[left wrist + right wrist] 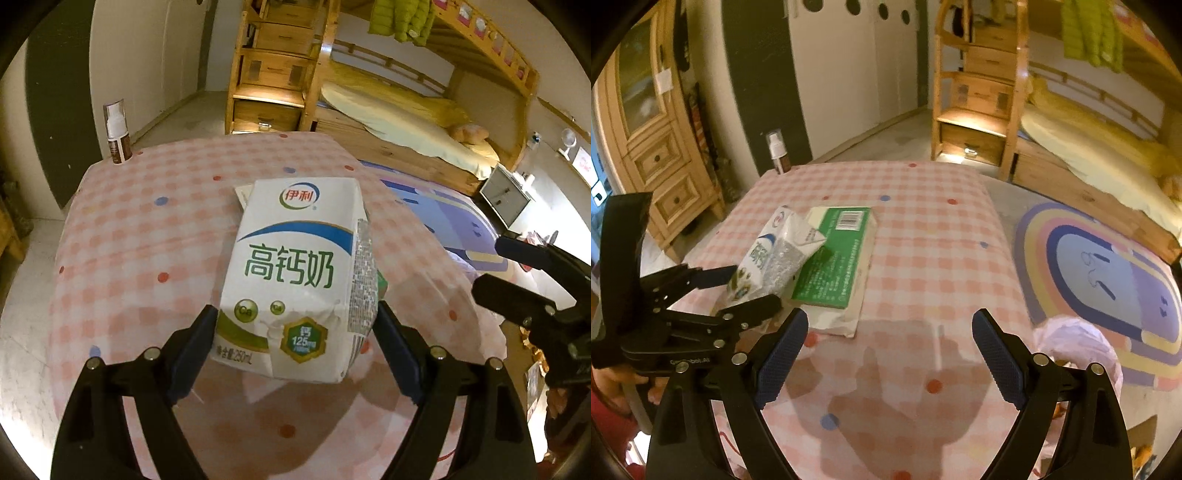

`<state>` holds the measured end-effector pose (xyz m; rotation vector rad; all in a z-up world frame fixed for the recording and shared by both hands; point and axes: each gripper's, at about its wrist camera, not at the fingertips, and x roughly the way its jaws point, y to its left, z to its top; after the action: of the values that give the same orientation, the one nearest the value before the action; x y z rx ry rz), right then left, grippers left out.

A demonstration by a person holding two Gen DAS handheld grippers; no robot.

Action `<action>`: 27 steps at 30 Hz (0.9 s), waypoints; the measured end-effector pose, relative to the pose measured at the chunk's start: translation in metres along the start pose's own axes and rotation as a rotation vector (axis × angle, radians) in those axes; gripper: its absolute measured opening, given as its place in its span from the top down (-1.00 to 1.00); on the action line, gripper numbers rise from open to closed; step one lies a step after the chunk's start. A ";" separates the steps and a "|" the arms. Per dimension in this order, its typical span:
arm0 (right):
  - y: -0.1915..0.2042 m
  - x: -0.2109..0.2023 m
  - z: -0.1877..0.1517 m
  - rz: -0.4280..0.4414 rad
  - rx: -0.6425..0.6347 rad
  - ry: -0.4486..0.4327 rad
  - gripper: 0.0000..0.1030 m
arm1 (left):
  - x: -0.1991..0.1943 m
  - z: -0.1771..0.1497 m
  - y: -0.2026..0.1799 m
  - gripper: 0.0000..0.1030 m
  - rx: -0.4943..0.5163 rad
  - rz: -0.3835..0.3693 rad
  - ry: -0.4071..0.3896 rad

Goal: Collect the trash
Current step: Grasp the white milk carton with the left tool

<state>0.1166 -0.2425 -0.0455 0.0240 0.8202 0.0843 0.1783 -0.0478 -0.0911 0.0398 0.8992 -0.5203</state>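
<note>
A white milk carton (pixel 295 277) with green Chinese lettering sits between the fingers of my left gripper (pixel 295 332), which is shut on its lower end and holds it tilted above the pink checked tablecloth (pixel 147 240). The right wrist view shows the same carton (pixel 772 254) held by the left gripper (pixel 742 291) over a green and white tissue pack (pixel 834 258) lying flat on the table. My right gripper (pixel 890 354) is open and empty above the near part of the table. It also shows at the right edge of the left wrist view (pixel 517 277).
A small spray bottle (pixel 117 134) stands at the table's far left corner. A pale plastic bag (pixel 1078 350) hangs by the table's right side over a rainbow rug (pixel 1108 280). A wooden bunk bed (pixel 1071 155) and a wooden cabinet (pixel 653 147) stand beyond.
</note>
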 end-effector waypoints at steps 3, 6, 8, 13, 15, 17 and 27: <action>-0.010 -0.006 -0.004 0.004 0.013 -0.010 -0.74 | -0.010 0.000 0.005 -0.58 -0.050 0.045 -0.032; -0.008 -0.007 -0.008 0.022 -0.013 -0.020 -0.71 | -0.027 -0.004 0.013 -0.58 -0.078 0.113 -0.074; -0.002 -0.004 -0.010 0.037 -0.037 -0.016 -0.40 | -0.038 -0.008 0.017 -0.54 -0.085 0.164 -0.099; 0.019 0.014 -0.008 0.095 -0.092 0.008 -0.21 | -0.045 -0.018 0.031 0.27 -0.111 0.218 -0.096; 0.025 0.023 -0.007 0.107 -0.104 0.020 -0.21 | -0.044 -0.021 0.034 0.15 -0.114 0.229 -0.082; 0.030 0.029 -0.006 0.114 -0.113 0.033 -0.21 | -0.044 -0.023 0.036 -0.23 -0.127 0.218 -0.066; 0.028 0.025 -0.011 0.105 -0.094 0.037 -0.23 | -0.043 -0.029 0.053 -0.38 -0.199 0.235 -0.095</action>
<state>0.1238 -0.2127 -0.0693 -0.0228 0.8507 0.2226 0.1591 0.0236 -0.0860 -0.0592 0.8369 -0.2110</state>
